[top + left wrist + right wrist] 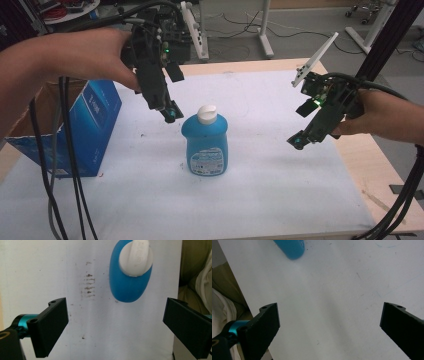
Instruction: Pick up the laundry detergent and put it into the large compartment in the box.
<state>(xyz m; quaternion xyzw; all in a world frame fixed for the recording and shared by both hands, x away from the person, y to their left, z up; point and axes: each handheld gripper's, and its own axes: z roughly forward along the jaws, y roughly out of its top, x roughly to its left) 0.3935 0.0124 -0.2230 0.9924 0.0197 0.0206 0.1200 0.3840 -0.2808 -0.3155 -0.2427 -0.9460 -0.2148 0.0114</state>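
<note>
high view: my left gripper (170,114) hangs just up-left of the blue bottle (205,145), tips near the white cap (207,114) but apart from it. nothing between the jaws. my right gripper (298,140) sits well off to the bottle's right, tilted down toward the white sheet (280,190), also holding nothing. the bottle stands upright near the middle of the sheet. a blue box (90,130) lies to its left, near but not touching; bare sheet on the near side and to the right. the sheet's right edge gives way to the wooden table (370,165). cables (70,175) hang down at near left.

left gripper view: i look down on the bottle (128,285) from above, cap (135,257) toward the top of frame. it lies ahead of the jaws, a little toward the right one, not between them. jaws spread wide, both pads clear. smudge marks (88,283) on the sheet left of the bottle. the sheet's edge runs down the right side.

right gripper view: jaws wide apart over bare sheet (332,302). a rounded blue part of the bottle (292,248) shows at the top left, well ahead of the jaws. the sheet's edge slants down the left side.

bottle look: bright blue body, rounded shoulders, white flip cap, a pale printed label (206,161) low on the front.
</note>
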